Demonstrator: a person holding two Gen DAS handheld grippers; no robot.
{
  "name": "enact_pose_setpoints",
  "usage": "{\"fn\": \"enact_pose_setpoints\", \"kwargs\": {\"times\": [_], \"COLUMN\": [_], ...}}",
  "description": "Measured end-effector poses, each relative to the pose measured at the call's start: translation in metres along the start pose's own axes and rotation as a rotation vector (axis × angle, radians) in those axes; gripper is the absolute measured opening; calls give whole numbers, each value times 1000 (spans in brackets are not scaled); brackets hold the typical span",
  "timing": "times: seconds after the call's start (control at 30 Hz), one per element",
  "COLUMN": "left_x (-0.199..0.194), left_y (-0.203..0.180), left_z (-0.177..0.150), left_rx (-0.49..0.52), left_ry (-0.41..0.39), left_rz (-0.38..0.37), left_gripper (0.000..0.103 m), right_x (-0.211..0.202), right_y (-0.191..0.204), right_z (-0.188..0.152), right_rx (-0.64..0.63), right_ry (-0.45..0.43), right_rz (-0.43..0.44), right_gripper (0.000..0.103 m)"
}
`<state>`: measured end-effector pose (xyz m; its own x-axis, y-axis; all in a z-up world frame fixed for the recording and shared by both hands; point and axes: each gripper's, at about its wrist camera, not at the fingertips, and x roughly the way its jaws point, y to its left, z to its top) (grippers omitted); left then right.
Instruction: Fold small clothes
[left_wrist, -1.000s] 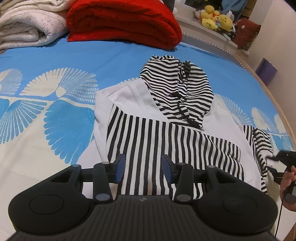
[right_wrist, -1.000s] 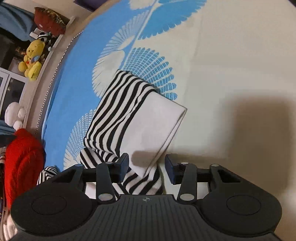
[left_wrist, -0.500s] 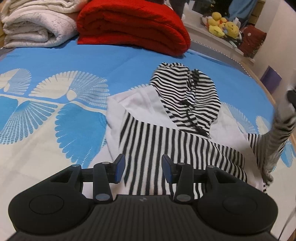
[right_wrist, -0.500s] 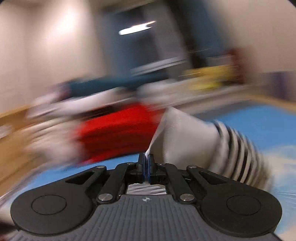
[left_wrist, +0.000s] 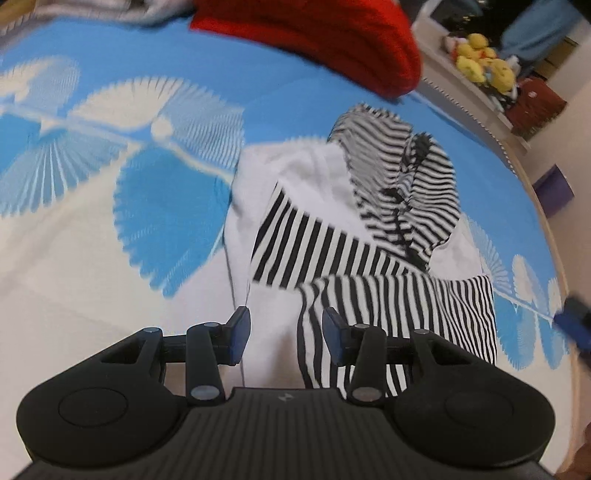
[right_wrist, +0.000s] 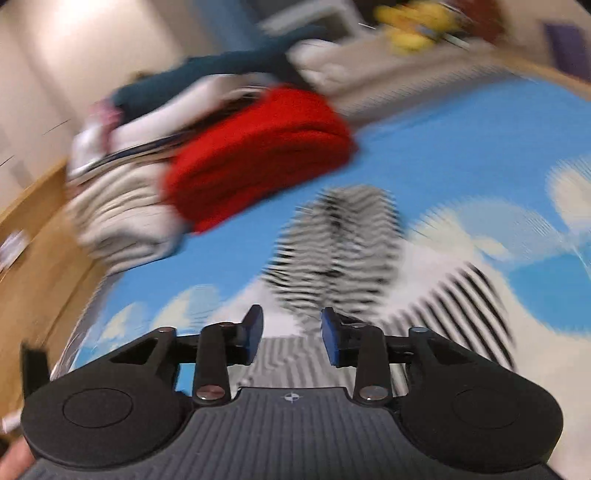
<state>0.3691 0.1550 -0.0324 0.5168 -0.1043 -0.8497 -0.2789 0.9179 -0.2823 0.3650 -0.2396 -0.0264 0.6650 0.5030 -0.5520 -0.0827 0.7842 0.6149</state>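
A small black-and-white striped hoodie (left_wrist: 351, 236) lies flat on the blue and white bedspread (left_wrist: 110, 206), hood (left_wrist: 410, 177) pointing away. Its right sleeve (left_wrist: 417, 306) is folded across the lower body. My left gripper (left_wrist: 282, 330) is open and empty, just above the hoodie's near hem. My right gripper (right_wrist: 291, 332) is open and empty above the hoodie (right_wrist: 332, 251); that view is blurred by motion. The right gripper's tip also shows in the left wrist view (left_wrist: 572, 325) at the right edge.
A folded red blanket (left_wrist: 325, 40) and a folded white blanket (right_wrist: 122, 221) lie at the bed's far end. Yellow plush toys (left_wrist: 480, 70) sit on a ledge beyond the bed. A wooden bed rim (left_wrist: 554, 236) runs along the right.
My right gripper lifted the striped sleeve, carried it over the hoodie's body and let go; its jaws are now open. The sleeve now lies across the lower body. The left gripper shifted slightly.
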Motion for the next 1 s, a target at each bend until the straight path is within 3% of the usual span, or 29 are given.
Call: {"fn": "enact_pose_setpoints", "kwargs": {"times": [0.1,0.17,0.23,0.33,0.43,0.5,0.53,0.6,0.63,0.7,0.77,0.8,0.9,1.0], "left_x": [12,22,30,40,41,18,-2,-30,-36,-24,9,19,16,4], "left_y": [6,10,12,13,8,0,-7,-21,-24,-20,-6,1,2,-13], "left_z": [-7,-13,-17,-24,-26,-21,-18,-14,-13,-13,-17,-20,-22,-21], "left_rx": [-28,-32,-32,-14,38,67,96,180,203,187,135,101,106,183], "left_ry": [46,81,105,124,114,-14,-134,-302,-333,-251,-47,6,-32,-104], "left_rz": [13,34,54,80,81,73,70,78,85,104,152,195,227,165], "left_gripper": [47,46,46,42,2,2,1,1,1,1,2,2,4,19], "right_x": [18,34,46,54,56,54,53,54,52,54,55,56,54,50], "right_y": [-35,-58,-77,-100,-110,-120,-121,-121,-120,-124,-132,-135,-130,-110], "right_z": [-26,-38,-37,-41,-43,-41,-39,-37,-37,-39,-40,-41,-40,-34], "right_rx": [64,116,178,253,299,344,350,337,333,335,347,356,338,220], "right_ry": [46,166,196,236,261,257,248,229,223,233,254,261,251,199], "right_rz": [-85,-220,-225,-302,-342,-331,-336,-355,-370,-394,-414,-424,-441,-433], "right_gripper": [42,42,42,42,42,42,42,42,41,40,40,39,39,40]}}
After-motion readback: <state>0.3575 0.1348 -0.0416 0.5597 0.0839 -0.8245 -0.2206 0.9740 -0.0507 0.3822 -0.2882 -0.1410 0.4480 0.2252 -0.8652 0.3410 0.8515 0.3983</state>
